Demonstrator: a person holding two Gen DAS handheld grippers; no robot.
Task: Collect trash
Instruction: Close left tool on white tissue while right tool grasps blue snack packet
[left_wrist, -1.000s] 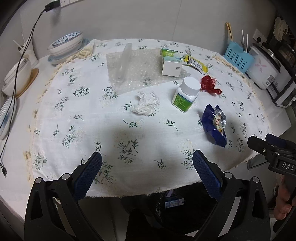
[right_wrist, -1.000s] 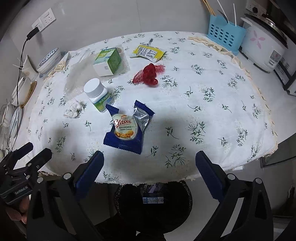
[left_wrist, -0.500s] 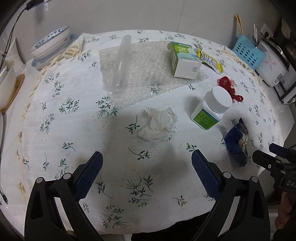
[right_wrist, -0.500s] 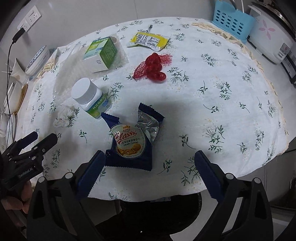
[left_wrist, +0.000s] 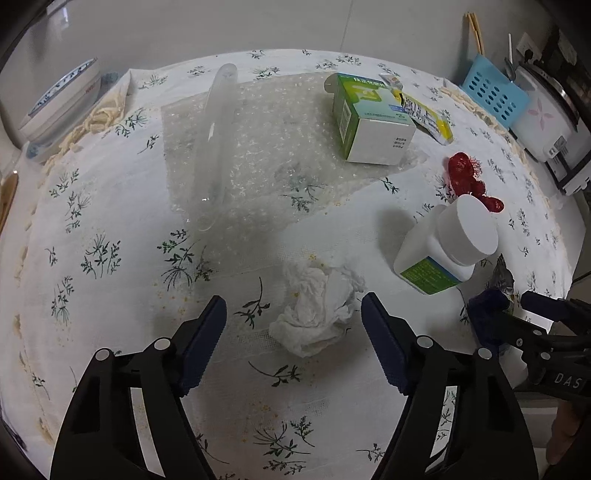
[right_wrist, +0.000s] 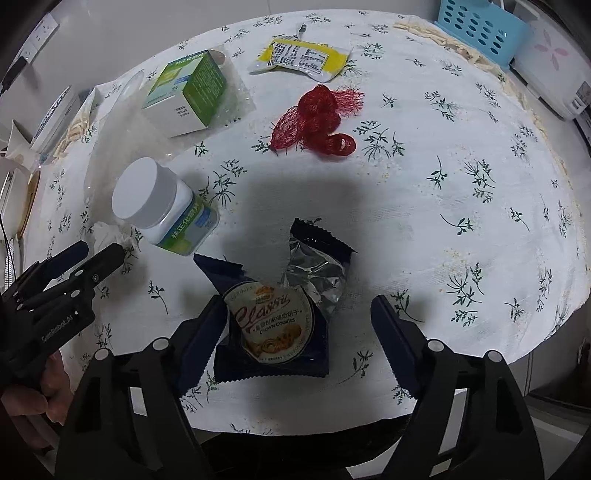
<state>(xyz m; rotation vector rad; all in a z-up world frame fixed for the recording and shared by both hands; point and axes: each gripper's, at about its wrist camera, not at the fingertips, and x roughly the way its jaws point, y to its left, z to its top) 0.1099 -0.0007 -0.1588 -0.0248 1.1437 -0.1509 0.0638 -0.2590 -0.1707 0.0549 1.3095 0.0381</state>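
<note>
The left gripper (left_wrist: 293, 325) hangs over the flowered tablecloth (left_wrist: 110, 206) with its jaws spread and just now narrowing, and the crumpled tissue (left_wrist: 317, 314) lies between the two pads without either one pressing on it yet. To its far left, beyond the fingertips, a clear plastic tube (left_wrist: 218, 136) rests on a sheet of bubble wrap (left_wrist: 273, 147); ahead and to the right stand a green and white carton (left_wrist: 369, 118) and, nearer, a tipped white pill bottle (left_wrist: 443, 247), with a red mesh net (left_wrist: 469, 177) behind it. For a clean pick the pads should probably come down until they straddle the bulk of the tissue, then close low so that the soft paper bunches instead of slipping out, and without catching the cloth beneath. The right gripper (right_wrist: 297, 325) is likewise spread and closing in, its left pad just beside the blue cookie wrapper (right_wrist: 273, 332), its right pad still apart from it. The wrapper is torn open and stands up a little, so a pinch across its middle seems safer than one at the loose foil flap. The pill bottle sits just left of it, near enough to be nudged.
</note>
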